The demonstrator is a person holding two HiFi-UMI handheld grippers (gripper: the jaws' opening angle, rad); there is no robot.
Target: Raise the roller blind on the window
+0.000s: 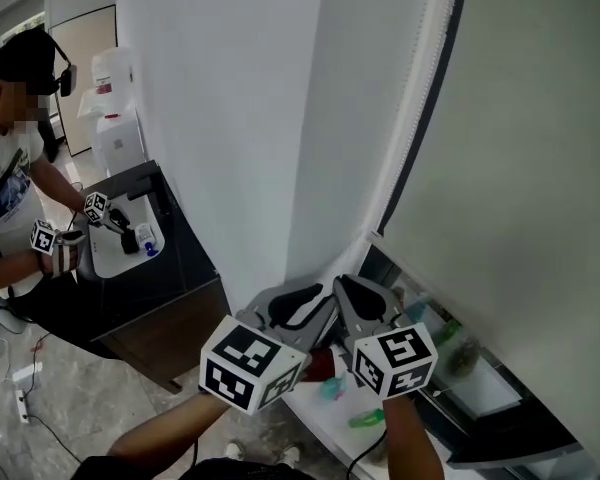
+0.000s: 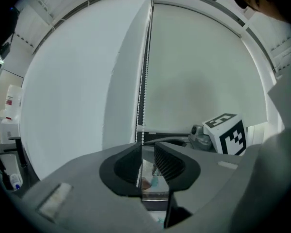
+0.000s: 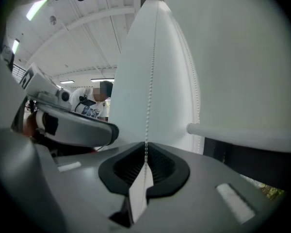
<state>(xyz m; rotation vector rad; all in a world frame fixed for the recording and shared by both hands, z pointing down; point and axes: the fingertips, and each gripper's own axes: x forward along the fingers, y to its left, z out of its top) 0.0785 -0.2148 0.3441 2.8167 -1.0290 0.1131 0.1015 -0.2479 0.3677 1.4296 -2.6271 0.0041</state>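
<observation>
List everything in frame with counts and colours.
roller blind: 1, pale grey, right side, partly down
bead chain: 1, white, hanging by the blind's left edge
wall: 1, white, left of the blind
counter: 1, black, far left
tray: 1, white, on the counter
other person: 1, at the counter
left claw: 1, grey, open, chain between its jaws unpinched
right claw: 1, grey, shut on the bead chain

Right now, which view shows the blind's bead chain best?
The right gripper view: the bead chain, close and sharp, runs straight up from the right gripper's shut jaws. The left gripper view shows it thinner, beside the blind; the head view hardly resolves it.
</observation>
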